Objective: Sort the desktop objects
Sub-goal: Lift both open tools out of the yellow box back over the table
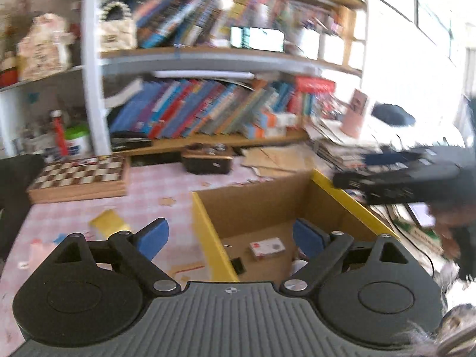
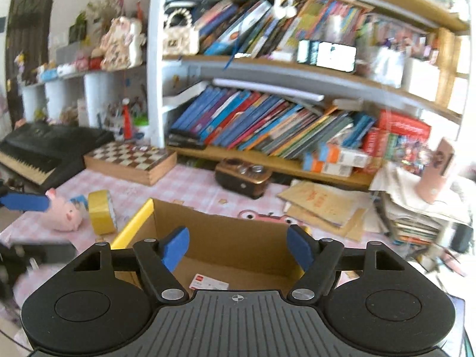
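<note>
My left gripper [image 1: 230,236] is open with nothing between its blue pads and hangs over the left wall of a cardboard box [image 1: 208,232] with yellow rims. On the box floor lie a small red-and-white pack [image 1: 266,247] and a small black item [image 1: 239,264]. My right gripper [image 2: 238,250] is also open and empty above the same box [image 2: 134,223], with the red-and-white pack [image 2: 208,282] below it. On the pink checked cloth left of the box are a yellow tape roll [image 2: 101,211] and a pink pig toy [image 2: 64,212].
A chessboard box [image 2: 131,157], a brown radio [image 2: 242,178] and a black keyboard [image 2: 44,148] stand at the back. Flattened cardboard [image 2: 321,205], paper stacks and a pink cup [image 2: 431,178] crowd the right. Bookshelves rise behind the table. A blue finger [image 2: 25,202] of the left gripper shows at far left.
</note>
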Action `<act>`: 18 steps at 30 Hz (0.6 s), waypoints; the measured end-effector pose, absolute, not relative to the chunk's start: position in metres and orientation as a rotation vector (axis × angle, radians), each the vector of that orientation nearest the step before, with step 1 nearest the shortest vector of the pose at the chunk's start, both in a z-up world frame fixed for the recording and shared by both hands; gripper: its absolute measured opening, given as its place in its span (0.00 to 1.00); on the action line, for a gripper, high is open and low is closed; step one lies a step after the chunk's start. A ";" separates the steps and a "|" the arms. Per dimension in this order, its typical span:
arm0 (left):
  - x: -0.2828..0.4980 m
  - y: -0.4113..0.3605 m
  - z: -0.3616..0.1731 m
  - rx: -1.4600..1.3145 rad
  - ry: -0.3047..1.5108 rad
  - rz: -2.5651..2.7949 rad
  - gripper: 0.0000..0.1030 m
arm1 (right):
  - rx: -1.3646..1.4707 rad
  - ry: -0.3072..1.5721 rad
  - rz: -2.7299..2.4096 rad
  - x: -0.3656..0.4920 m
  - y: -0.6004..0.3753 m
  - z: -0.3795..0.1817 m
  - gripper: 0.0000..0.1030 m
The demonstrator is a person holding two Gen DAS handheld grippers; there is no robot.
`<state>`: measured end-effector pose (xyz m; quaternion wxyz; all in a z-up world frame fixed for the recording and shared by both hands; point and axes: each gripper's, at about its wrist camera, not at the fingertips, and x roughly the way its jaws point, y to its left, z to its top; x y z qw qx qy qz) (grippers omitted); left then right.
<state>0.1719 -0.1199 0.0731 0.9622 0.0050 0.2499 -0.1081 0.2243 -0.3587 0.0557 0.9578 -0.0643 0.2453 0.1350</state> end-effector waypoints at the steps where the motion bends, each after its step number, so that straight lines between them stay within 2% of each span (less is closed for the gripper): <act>1: 0.168 -0.114 0.074 0.001 0.496 -0.199 0.89 | -0.118 0.491 0.259 0.219 -0.361 0.055 0.75; 3: 0.160 -0.103 0.077 -0.007 0.479 -0.161 0.93 | -0.095 0.481 0.228 0.207 -0.364 0.054 0.78; 6: 0.148 -0.088 0.077 -0.019 0.456 -0.119 0.95 | -0.074 0.466 0.178 0.189 -0.364 0.050 0.83; 18: 0.106 -0.039 0.065 -0.067 0.464 -0.101 0.97 | -0.021 0.505 0.055 0.134 -0.337 0.031 0.83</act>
